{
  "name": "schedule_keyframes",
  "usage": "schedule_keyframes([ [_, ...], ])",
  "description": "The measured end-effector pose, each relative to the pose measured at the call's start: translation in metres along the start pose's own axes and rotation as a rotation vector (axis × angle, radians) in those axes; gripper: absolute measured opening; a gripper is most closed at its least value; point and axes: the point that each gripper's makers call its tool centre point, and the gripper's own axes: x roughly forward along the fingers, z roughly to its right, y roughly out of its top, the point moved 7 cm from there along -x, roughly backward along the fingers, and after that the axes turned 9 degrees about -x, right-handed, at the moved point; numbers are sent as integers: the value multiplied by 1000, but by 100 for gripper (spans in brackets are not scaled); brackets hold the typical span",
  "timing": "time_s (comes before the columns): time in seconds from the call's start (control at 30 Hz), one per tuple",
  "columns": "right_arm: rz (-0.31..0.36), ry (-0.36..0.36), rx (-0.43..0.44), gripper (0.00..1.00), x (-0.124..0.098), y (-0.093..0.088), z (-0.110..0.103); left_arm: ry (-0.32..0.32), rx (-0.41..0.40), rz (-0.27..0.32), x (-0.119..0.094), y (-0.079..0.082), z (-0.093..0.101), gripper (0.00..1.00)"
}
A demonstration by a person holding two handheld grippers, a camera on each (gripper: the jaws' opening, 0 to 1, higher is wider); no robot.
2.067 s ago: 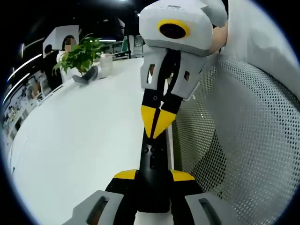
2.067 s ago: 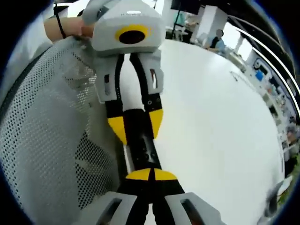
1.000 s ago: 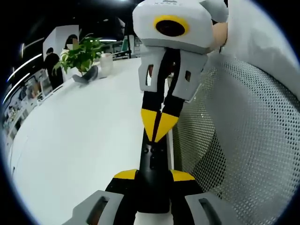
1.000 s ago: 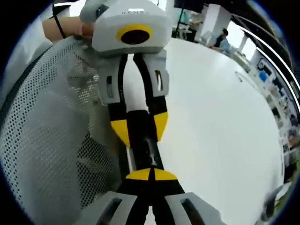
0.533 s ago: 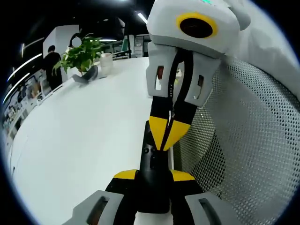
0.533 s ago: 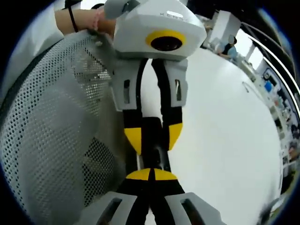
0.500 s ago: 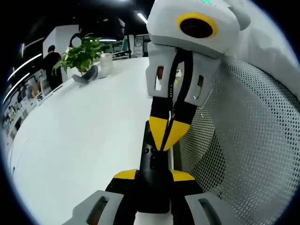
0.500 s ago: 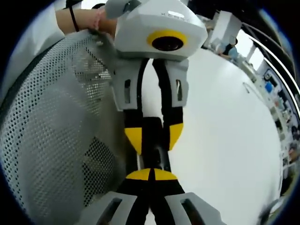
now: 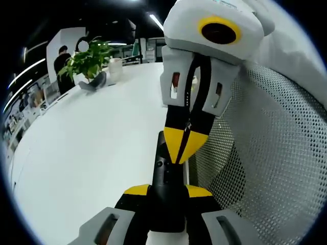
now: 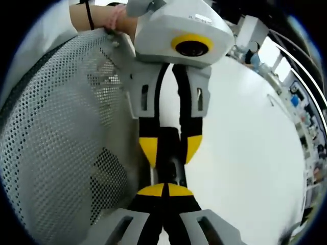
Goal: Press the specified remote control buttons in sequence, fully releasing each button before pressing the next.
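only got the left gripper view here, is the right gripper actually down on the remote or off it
Observer: In the right gripper view, the right gripper has its yellow tips shut together right over the remote. Whether a button is pushed in, I cannot tell.
Operator: how's my left gripper's hold from that side
Observer: The left gripper clamps the remote with one yellow pad on each side.
Operator: anything behind it
Observer: A wrist with a black band and a pink band.

We are seeing an open office: a long white table (image 9: pixel 92 148), a potted plant (image 9: pixel 88 58), ceiling strip lights (image 9: pixel 156 19), a mesh chair (image 10: pixel 46 132).
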Motion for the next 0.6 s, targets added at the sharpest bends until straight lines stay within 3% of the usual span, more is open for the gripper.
schedule_keyframes([
  [0.37, 4, 9, 1, 0, 0, 0, 0, -3, 1, 1, 0, 0, 0, 24],
  [0.6, -14, 3, -44, 0, 2, 2, -3, -4, 2, 0, 0, 0, 0, 25],
])
